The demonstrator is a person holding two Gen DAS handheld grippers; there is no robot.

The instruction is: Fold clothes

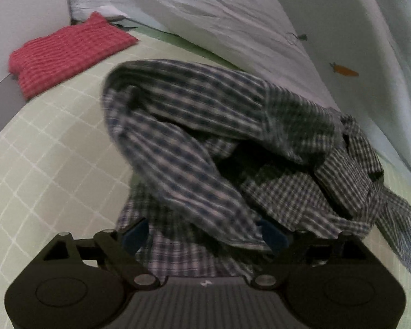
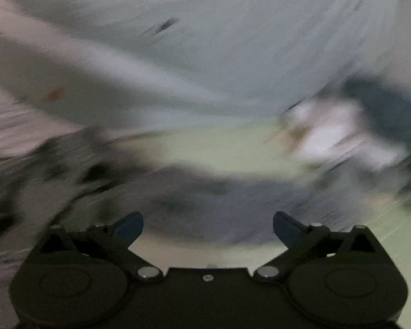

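A crumpled dark-and-white checked shirt (image 1: 205, 142) lies in a heap on the pale green checked sheet (image 1: 41, 164). My left gripper (image 1: 205, 233) is open, its blue fingertips (image 1: 135, 234) spread wide, and shirt cloth drapes between and over them. A folded red checked garment (image 1: 65, 52) lies flat at the far left. The right wrist view is heavily motion-blurred. My right gripper (image 2: 208, 227) is open and empty above the sheet (image 2: 205, 148), with a grey blur of cloth (image 2: 54, 181) to its left and front.
A white quilt with small prints (image 1: 233, 22) is bunched along the far side of the bed. A blurred white and dark blue object (image 2: 342, 126) lies at the right. A grey wall (image 1: 19, 19) bounds the far left.
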